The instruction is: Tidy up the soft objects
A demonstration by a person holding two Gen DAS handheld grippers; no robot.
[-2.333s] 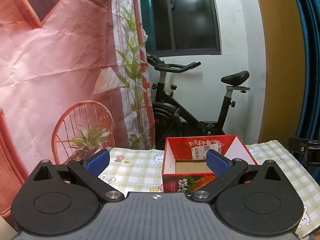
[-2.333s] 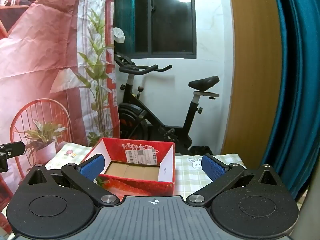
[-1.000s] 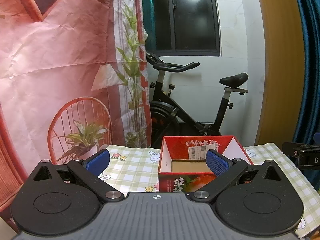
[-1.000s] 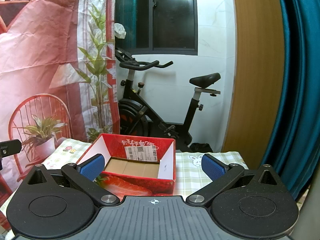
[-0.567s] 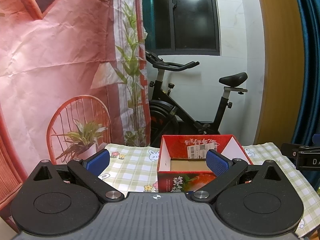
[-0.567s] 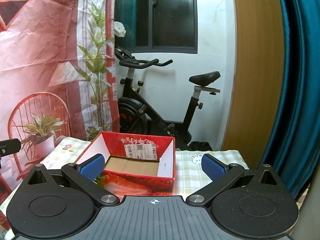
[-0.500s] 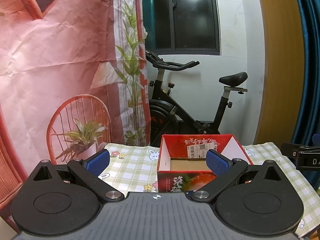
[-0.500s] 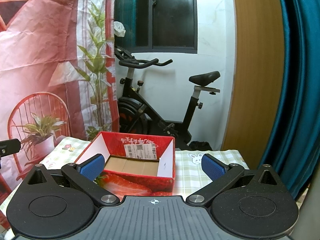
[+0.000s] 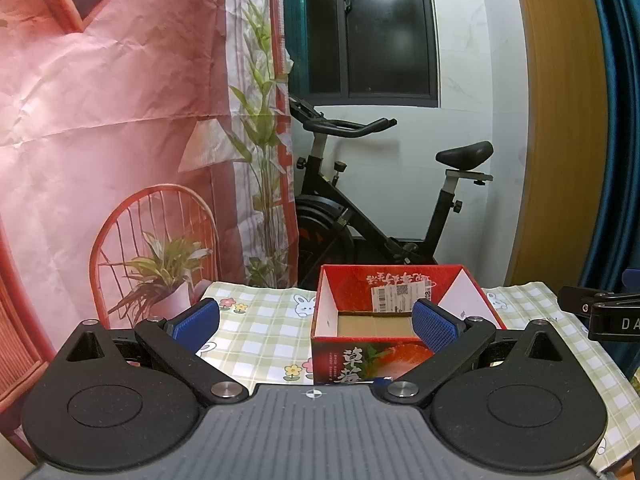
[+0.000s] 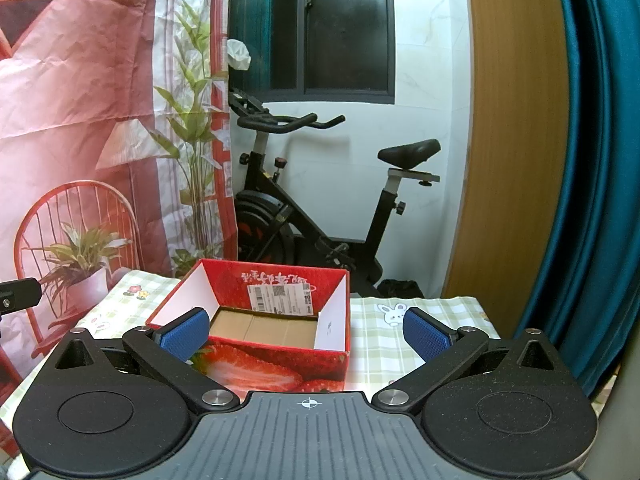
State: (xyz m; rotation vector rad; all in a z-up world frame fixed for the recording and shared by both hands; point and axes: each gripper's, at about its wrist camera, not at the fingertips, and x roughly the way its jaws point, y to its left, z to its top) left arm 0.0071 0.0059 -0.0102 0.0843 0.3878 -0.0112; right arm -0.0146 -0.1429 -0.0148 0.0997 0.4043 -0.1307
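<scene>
A red strawberry-print cardboard box (image 9: 400, 286) (image 10: 276, 280) stands open and empty on a table with a green checked cloth (image 9: 264, 328) (image 10: 444, 320). My left gripper (image 9: 316, 324) hovers open in front of the box, slightly to its left, with nothing between its blue pads. My right gripper (image 10: 306, 332) is also open and empty, facing the box from the front right. No soft objects show in either view. The tip of the right gripper (image 9: 600, 312) shows at the right edge of the left wrist view.
An exercise bike (image 9: 380, 216) (image 10: 320, 208) stands behind the table against a white wall. A pink printed backdrop (image 9: 120, 120) hangs on the left. A wooden panel (image 10: 516, 140) and a teal curtain (image 10: 600, 160) rise on the right.
Both grippers have drifted a little, so the box sits slightly further off in each view. Both stay open and empty.
</scene>
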